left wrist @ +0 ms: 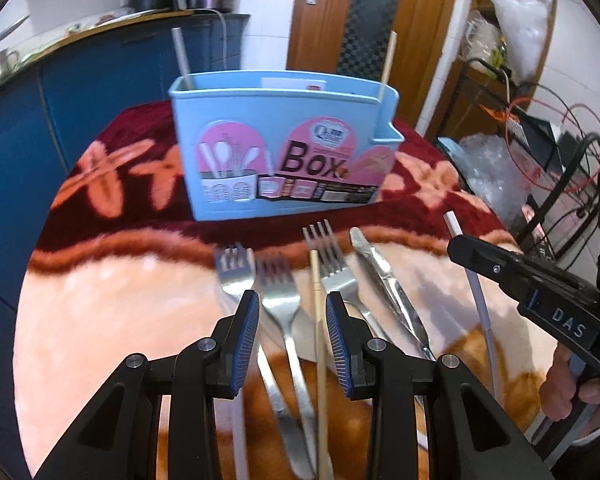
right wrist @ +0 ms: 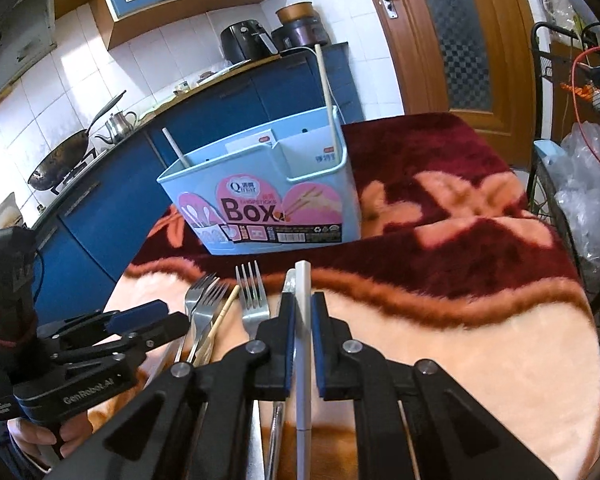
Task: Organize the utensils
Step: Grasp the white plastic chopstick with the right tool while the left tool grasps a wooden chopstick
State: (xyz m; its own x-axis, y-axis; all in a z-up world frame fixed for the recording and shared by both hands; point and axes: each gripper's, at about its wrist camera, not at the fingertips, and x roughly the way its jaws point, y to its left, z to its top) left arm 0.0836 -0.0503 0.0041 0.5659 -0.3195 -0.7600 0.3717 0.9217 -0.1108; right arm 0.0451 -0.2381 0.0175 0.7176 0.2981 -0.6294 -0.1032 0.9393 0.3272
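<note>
The right claw (right wrist: 302, 300) is clenched on a white chopstick (right wrist: 302, 280); its blue-padded fingers (right wrist: 288, 344) press the stick from both sides, and the square tip juts out ahead of them toward the box; the stick's other end runs back under the claw, and from the left wrist view it shows as a pale rod (left wrist: 478, 292) passing beneath that claw (left wrist: 458, 246). The left claw (left wrist: 292, 304) is released — its ribbed pads (left wrist: 249, 336) stand apart with nothing pressed between them, above a fork (left wrist: 278, 296) and a wooden chopstick (left wrist: 318, 320) lying on the cloth; a second fork (left wrist: 234, 272) lies just to its left, a third fork (left wrist: 328, 256) just right of the wooden stick, and a table knife (left wrist: 380, 272) beyond that, all with their heads pointing at the box. They rest on a plush blanket (right wrist: 480, 340) — peach, with a dark red flowered border — spread over the counter. Farther back stands the light blue utensil box (right wrist: 268, 184), upright, labelled "Box"; a white chopstick (right wrist: 174, 148) leans in its left end, and a wooden one (right wrist: 326, 88) stands in the small compartment at the right end. A person's hand (left wrist: 564, 384) grips the right claw's handle.
</note>
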